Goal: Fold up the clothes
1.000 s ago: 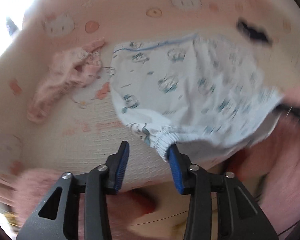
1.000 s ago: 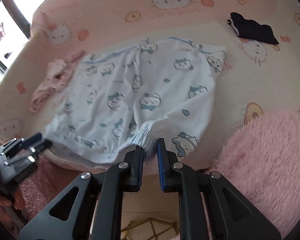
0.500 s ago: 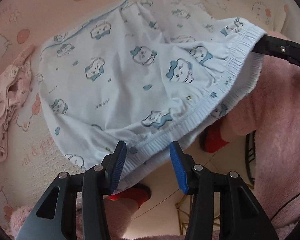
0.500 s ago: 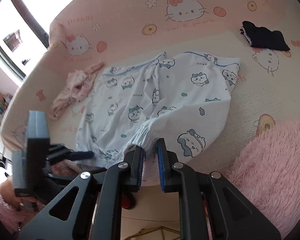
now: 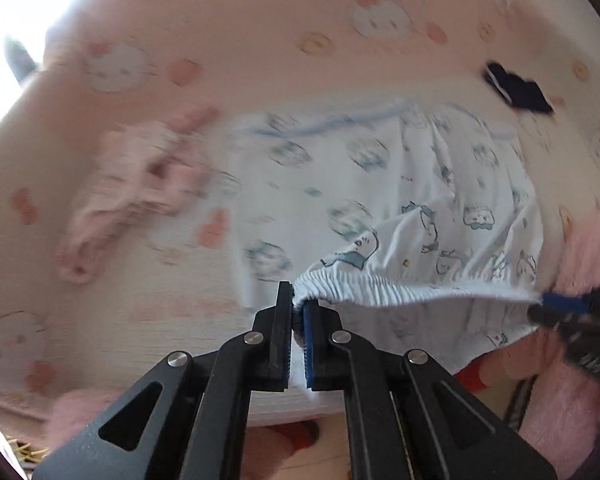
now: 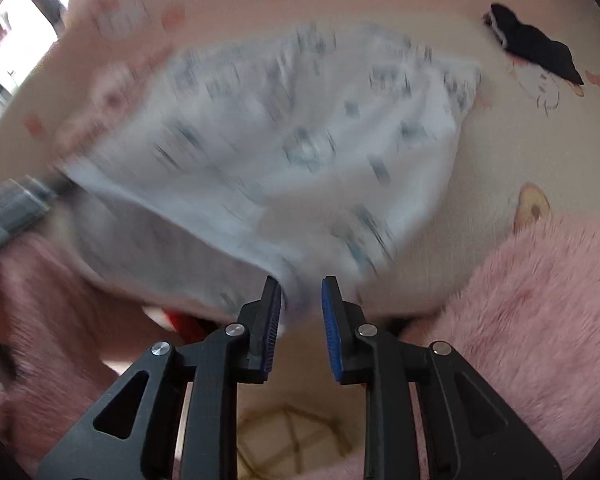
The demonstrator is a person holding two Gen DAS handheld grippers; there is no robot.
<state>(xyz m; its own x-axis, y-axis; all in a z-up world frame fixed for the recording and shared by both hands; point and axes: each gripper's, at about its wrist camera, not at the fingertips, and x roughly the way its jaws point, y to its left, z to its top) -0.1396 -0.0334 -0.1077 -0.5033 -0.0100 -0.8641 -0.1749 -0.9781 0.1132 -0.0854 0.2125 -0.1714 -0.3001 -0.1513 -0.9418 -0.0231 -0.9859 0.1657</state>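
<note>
White shorts (image 5: 420, 184) with a blue cartoon print lie on the pink cartoon bedsheet (image 5: 260, 40). My left gripper (image 5: 297, 308) is shut on one end of their elastic waistband (image 5: 400, 290), which stretches right to my right gripper (image 5: 560, 304). In the right wrist view the shorts (image 6: 300, 128) are blurred. There my right gripper (image 6: 301, 284) has its jaws opening, with a gap between the blue pads. The cloth edge hangs against the left pad only. My left gripper (image 6: 16, 204) shows at the left edge.
A crumpled pink garment (image 5: 140, 184) lies left of the shorts. A folded dark garment (image 6: 536, 48) sits at the far right of the bed. A fluffy pink blanket (image 6: 540, 300) covers the near right corner. The floor shows below the bed edge.
My left gripper has closed on the waistband, which before lay loose between its open jaws. My right gripper, earlier clamped on the waistband, now has its pads apart. Both views have shifted.
</note>
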